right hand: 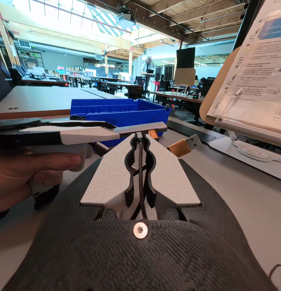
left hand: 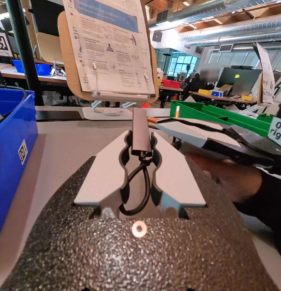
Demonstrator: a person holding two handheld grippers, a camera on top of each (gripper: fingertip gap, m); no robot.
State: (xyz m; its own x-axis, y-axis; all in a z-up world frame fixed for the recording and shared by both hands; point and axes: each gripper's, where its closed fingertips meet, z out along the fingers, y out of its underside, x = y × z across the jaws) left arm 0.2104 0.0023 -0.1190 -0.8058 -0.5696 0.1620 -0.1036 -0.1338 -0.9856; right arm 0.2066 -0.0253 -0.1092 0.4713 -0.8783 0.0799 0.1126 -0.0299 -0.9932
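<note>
Hub (left hand: 140, 132) between bins (left hand: 13, 141), before stand (left hand: 108, 110)

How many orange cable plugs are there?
2. One orange USB plug sticks out free, right of the right gripper, which grips a braided cable; the other orange plug sits against the grey USB hub. Others may be hidden.

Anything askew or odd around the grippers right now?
Nothing looks damaged or spilled. The left gripper clamps a grey USB hub; the right gripper clamps a braided cable plugged into it. A loose orange USB plug juts free beside the right fingers.
</note>
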